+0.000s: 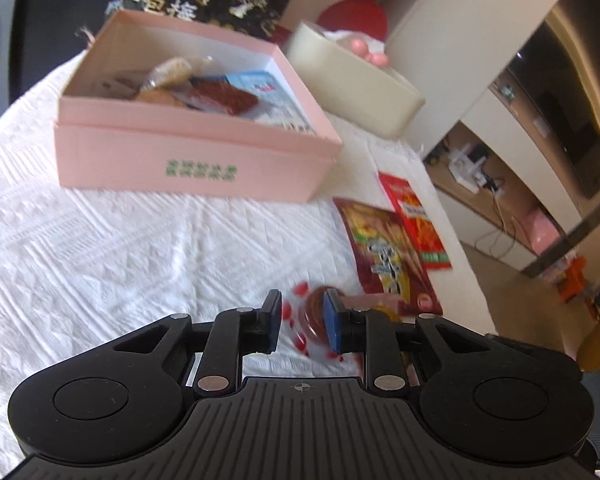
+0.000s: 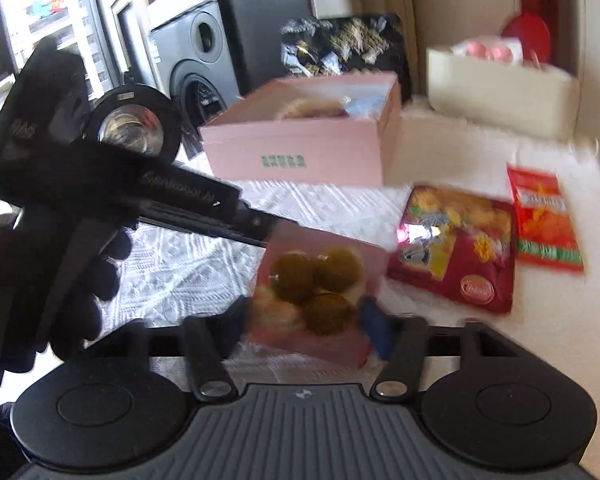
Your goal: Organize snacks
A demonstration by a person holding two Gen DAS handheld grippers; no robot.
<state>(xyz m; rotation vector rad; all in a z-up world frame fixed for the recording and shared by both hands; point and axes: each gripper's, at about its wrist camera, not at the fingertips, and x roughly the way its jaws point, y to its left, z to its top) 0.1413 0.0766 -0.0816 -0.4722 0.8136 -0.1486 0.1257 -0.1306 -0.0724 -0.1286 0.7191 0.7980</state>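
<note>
Both hand-held grippers, left (image 1: 302,322) and right (image 2: 308,322), narrowly pinch one clear cookie packet (image 2: 314,292), lower centre, bound for the pink box (image 2: 300,152).

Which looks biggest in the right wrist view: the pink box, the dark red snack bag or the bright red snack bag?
Largest to smallest, as they appear:
1. pink box
2. dark red snack bag
3. bright red snack bag
The box sits farther from the camera than both bags, so it is truly larger still.

Pink box (image 2: 300,148) contents blurred; clear snack pouch (image 1: 314,320) part hidden by tool
</note>
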